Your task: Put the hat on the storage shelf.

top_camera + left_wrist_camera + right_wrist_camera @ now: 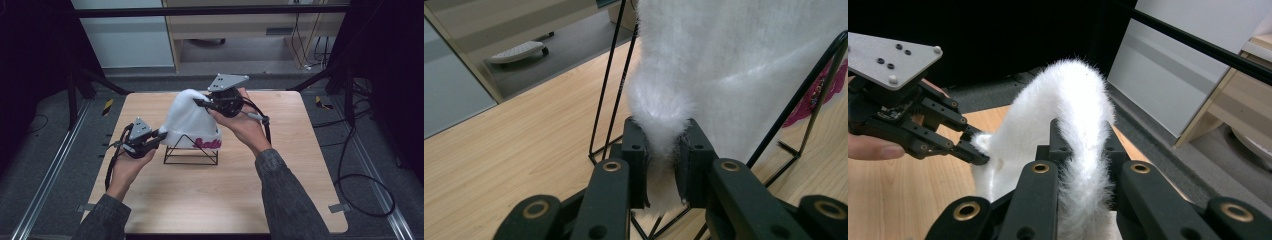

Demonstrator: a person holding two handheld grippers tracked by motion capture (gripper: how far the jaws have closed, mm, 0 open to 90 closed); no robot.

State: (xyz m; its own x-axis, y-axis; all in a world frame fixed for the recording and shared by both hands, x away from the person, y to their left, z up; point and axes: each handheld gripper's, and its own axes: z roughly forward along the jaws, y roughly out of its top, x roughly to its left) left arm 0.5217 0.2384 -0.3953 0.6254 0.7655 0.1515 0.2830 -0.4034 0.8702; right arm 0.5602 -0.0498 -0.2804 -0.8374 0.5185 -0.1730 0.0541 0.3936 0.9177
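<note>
A white fluffy hat [189,122] with pink lettering sits over a black wire stand [191,154] in the middle of the wooden table [225,195]. My left gripper [161,135] is shut on the hat's lower left edge; in the left gripper view the white fur [659,120] is pinched between the two pads. My right gripper [200,102] is shut on the top of the hat, with a fold of fur [1083,150] squeezed between its jaws. The left gripper [975,150] also appears in the right gripper view, biting the hat's rim.
Wire legs of the stand [610,95] rise close beside my left gripper. Behind the table stand a pale cabinet [240,30] and a dark frame bar [200,11]. Cables [360,170] lie on the floor to the right. The table's front half is bare wood.
</note>
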